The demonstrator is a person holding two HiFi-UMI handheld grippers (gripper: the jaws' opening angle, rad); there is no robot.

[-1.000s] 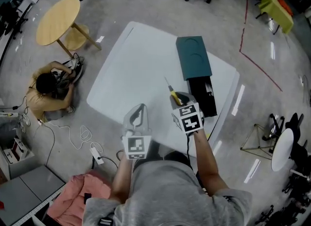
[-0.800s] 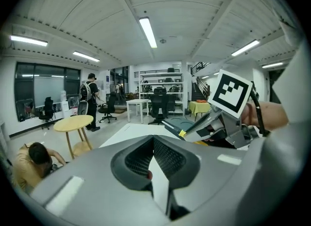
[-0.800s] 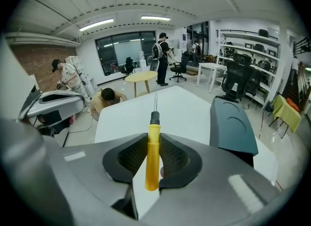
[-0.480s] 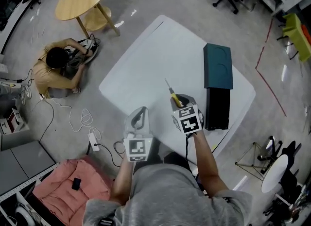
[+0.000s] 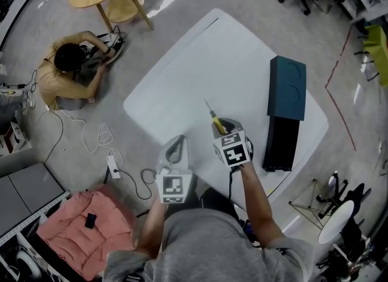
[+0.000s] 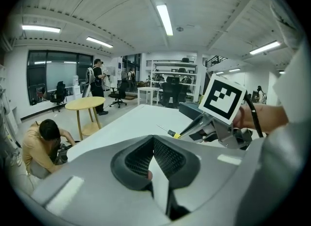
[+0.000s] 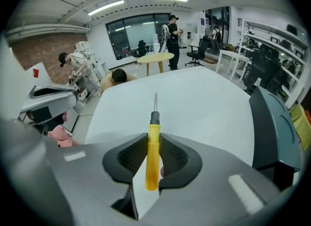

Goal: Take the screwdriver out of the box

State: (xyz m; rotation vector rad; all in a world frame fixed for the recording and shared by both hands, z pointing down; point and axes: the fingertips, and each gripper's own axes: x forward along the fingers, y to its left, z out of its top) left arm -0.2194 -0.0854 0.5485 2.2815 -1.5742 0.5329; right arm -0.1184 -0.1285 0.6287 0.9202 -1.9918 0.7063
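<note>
Since a second ago the white table (image 5: 200, 62) and the box (image 5: 287, 88) are sliding rightward across the head view, while both grippers are keeping their places low in it. The box is lying near the table's right edge, its teal part end to end with a black part (image 5: 281, 144) whose inside is too dark to read, possibly empty. The right gripper (image 7: 153, 145) is clamping the screwdriver (image 7: 153, 157) by its yellow handle, shaft pointing out over the bare tabletop, clear of the box. The left gripper (image 6: 154, 145) is hovering beside it, jaws together on nothing.
</note>
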